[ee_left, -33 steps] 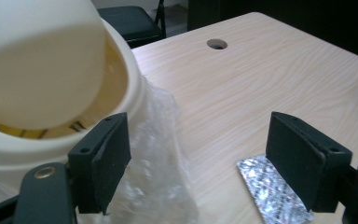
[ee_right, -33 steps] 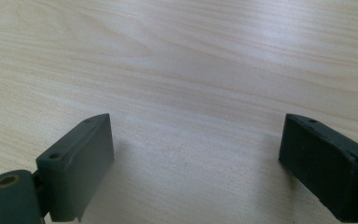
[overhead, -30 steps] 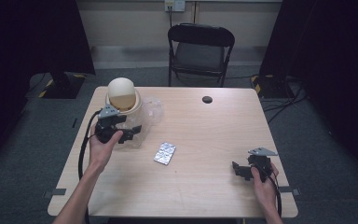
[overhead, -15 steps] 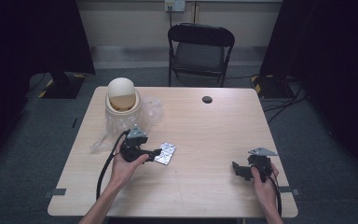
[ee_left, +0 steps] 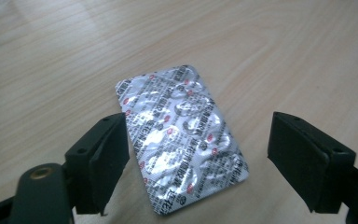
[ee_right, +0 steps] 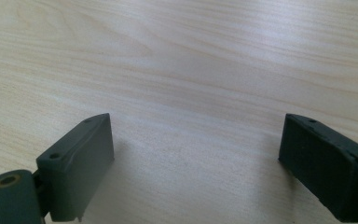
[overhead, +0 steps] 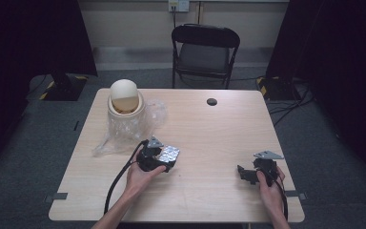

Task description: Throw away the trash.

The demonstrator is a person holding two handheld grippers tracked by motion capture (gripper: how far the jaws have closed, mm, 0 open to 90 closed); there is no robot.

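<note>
A silver foil blister pack with red print lies flat on the wooden table, left of centre. My left gripper hangs low over it, open. In the left gripper view the pack lies between the two black jaws of my left gripper. The left jaw's tip stands at the pack's edge and the right jaw is well clear of it. My right gripper rests near the front right of the table, open, with bare wood between the jaws.
A cream egg-shaped ball sits in a round pot wrapped in clear plastic at the back left. A small black disc lies near the far edge. A black folding chair stands behind the table.
My left hand has moved from beside the wrapped pot toward the table's middle and down, ending over the blister pack. The right hand has stayed put.
</note>
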